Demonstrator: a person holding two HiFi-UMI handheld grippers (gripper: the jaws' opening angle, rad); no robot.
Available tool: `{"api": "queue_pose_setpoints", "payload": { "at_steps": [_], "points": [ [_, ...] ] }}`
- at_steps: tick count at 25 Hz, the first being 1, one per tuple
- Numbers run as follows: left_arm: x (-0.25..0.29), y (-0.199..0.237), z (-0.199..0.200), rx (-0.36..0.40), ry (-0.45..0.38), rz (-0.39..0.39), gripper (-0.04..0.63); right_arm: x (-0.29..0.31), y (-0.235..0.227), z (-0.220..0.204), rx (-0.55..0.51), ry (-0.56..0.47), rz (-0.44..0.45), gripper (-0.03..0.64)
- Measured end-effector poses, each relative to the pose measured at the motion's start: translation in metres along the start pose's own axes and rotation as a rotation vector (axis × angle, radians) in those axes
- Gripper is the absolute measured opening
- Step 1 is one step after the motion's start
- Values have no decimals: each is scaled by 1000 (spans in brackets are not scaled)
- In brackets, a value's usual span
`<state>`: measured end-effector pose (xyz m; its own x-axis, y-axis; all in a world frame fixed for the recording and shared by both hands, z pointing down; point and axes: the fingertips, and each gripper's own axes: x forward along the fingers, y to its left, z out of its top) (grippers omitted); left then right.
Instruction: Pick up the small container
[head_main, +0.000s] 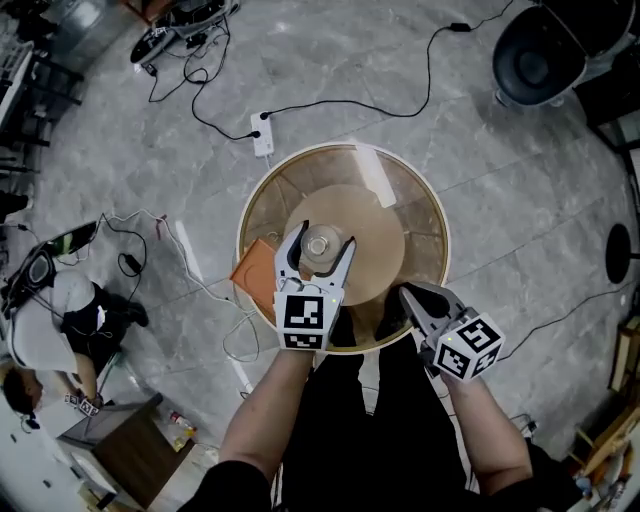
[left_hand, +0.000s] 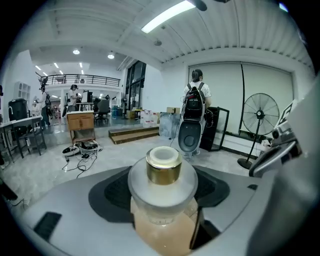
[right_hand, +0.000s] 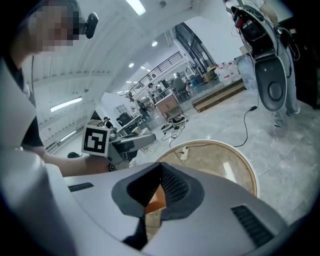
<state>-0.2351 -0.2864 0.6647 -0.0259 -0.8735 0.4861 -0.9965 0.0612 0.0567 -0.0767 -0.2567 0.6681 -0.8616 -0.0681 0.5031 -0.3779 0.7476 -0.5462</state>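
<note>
Left gripper (head_main: 323, 238): jaws apart, one on each side of the small container (left_hand: 163, 180). The pads stand close against its frosted body, with a thin dark gap on its right side. I judge it bracketed, not yet clamped.
Small container: upright between those jaws, near the middle of the round bench (head_main: 410, 200), with a gold collar and a pale cap on top.
Right gripper (head_main: 406, 291): jaws closed together on nothing, held at the bench's near edge, well apart from the container.
Risk, slip: the body looks smooth and rounded, so a squeeze high on the shoulder may let it squirt out downward.
Risk, tip: if one pad meets it before the other, the container could be pushed over or skated across the bench.
Risk, lift: raising before both pads bear on it would leave it behind, or drop it on the hard top.
Risk, right side: small, since the idle gripper is clear of the path.
Count, grippers: two.
Count, small containers: one.
Count, benches: one, round with a pale rim.
Count, orange flat things: one (head_main: 255, 270), at the bench's left edge, seemingly below the top.
Count, power strips on the floor: one (head_main: 263, 135), beyond the bench.
Count, fans: one (head_main: 535, 55), far right.
</note>
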Motion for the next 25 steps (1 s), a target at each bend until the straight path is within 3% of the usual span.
{"api": "queue_pose_setpoints", "payload": {
  "at_steps": [8,13,19,25],
  "points": [
    [-143,28,71,-15,27,9,341,-71,137,71,-86,-30,-18,15],
    [-219,13,91,19,12,-30,341,-121,177,99,-83,-118,-106,15],
    [-248,-14,115,50,0,-99,341,-156,200,101,-15,-145,-130,14],
    [-261,-45,142,48,-24,-113,341,-159,219,132,-74,-145,-62,15]
  ]
}}
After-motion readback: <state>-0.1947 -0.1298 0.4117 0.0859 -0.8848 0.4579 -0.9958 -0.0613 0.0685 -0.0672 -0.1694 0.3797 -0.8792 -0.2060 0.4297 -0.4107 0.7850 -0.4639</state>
